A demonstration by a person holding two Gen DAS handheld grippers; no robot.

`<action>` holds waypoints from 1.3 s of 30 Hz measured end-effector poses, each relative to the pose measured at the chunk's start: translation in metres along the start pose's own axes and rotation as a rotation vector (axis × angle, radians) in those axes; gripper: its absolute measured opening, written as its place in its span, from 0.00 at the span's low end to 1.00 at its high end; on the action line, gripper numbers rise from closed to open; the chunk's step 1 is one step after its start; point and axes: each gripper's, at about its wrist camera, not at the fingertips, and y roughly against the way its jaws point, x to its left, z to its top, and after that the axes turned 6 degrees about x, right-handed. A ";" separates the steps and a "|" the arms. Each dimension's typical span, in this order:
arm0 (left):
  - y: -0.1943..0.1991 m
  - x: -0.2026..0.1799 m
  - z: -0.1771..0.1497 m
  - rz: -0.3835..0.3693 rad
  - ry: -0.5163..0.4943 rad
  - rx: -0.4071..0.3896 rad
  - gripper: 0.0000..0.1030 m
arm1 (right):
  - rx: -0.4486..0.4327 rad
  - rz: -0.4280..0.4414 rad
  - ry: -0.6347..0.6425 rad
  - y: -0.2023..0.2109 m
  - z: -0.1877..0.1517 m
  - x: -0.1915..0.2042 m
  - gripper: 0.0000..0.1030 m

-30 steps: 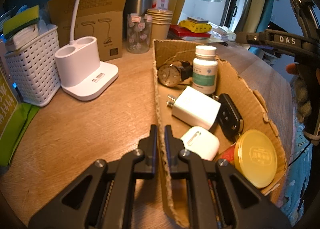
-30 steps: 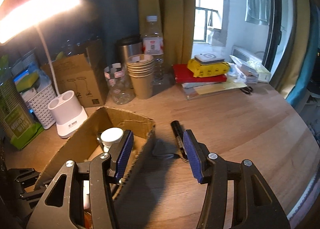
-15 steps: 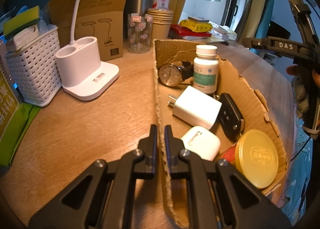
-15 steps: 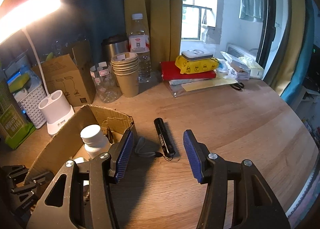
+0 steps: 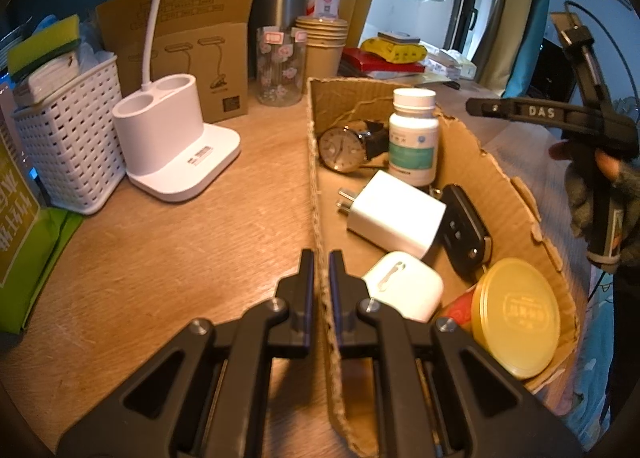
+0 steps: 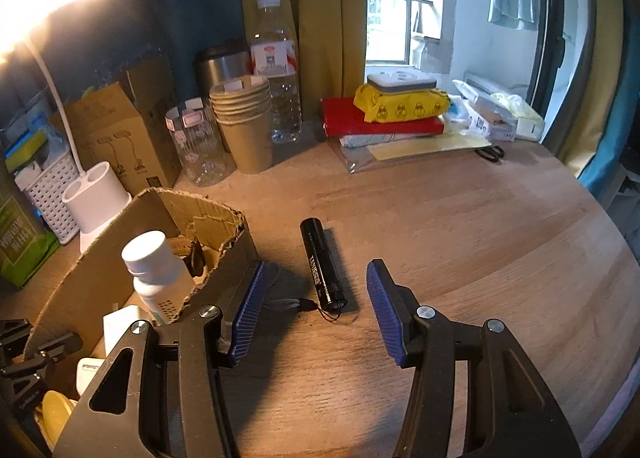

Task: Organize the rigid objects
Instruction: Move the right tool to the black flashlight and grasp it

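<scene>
A torn cardboard box [image 5: 500,186] lies on the wooden table, and my left gripper [image 5: 322,282] is shut on its left wall. Inside lie a wristwatch [image 5: 340,148], a white pill bottle [image 5: 414,136], a white charger plug [image 5: 394,214], a black car key [image 5: 466,234], a white earbud case [image 5: 404,284] and a gold-lidded tin [image 5: 516,324]. A black flashlight [image 6: 322,264] with a wrist cord lies on the table right of the box [image 6: 100,270]. My right gripper [image 6: 314,308] is open, its blue pads either side of the flashlight's near end, not touching it.
Along the back stand a white lamp base [image 5: 176,146], a white basket [image 5: 68,142], a lamp carton [image 5: 192,58], a glass jar [image 6: 198,146], stacked paper cups [image 6: 244,122], a water bottle [image 6: 278,70] and a red-and-yellow stack [image 6: 396,110]. A gloved hand [image 5: 600,194] holds the right gripper.
My right gripper has come down and forward, so the flashlight now lies between its pads. The left gripper and the box have kept still.
</scene>
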 end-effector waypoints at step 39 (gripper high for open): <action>0.000 -0.001 0.000 0.005 -0.002 -0.002 0.08 | 0.106 -0.025 0.042 -0.071 0.009 -0.002 0.51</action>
